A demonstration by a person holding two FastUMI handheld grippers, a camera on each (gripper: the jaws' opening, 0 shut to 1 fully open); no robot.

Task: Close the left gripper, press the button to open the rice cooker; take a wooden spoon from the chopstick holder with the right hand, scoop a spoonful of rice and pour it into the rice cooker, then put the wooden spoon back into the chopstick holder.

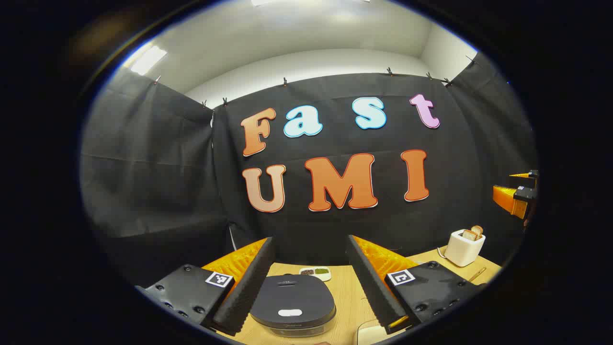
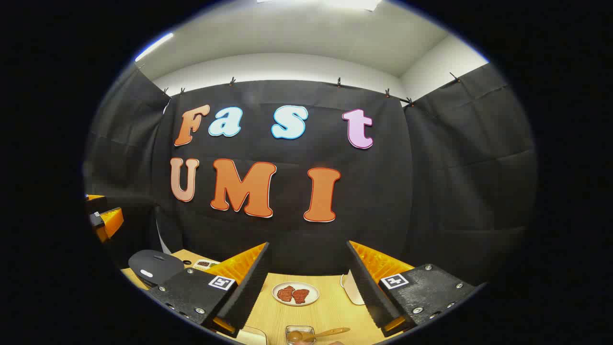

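The rice cooker point(image 1: 292, 303), dark grey and rounded with its lid shut, sits at bottom centre of the left gripper view. The wooden spoon point(image 2: 318, 333) lies across a clear chopstick holder point(image 2: 300, 332) at the right gripper view's bottom edge.

The left gripper point(image 1: 309, 282) hangs level, its fingers point(image 1: 249, 282) spread wide apart. The right gripper point(image 2: 306, 287) does likewise, fingers point(image 2: 249, 285) parted, gripping nothing.

Toaster point(image 1: 463, 247) (bread inside), perhaps meat plate point(image 2: 295, 293).

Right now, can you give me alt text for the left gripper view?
The open left gripper hovers over a closed dark rice cooker on a wooden table. Behind it sits a small two-compartment dish; a white toaster holding bread stands far right.
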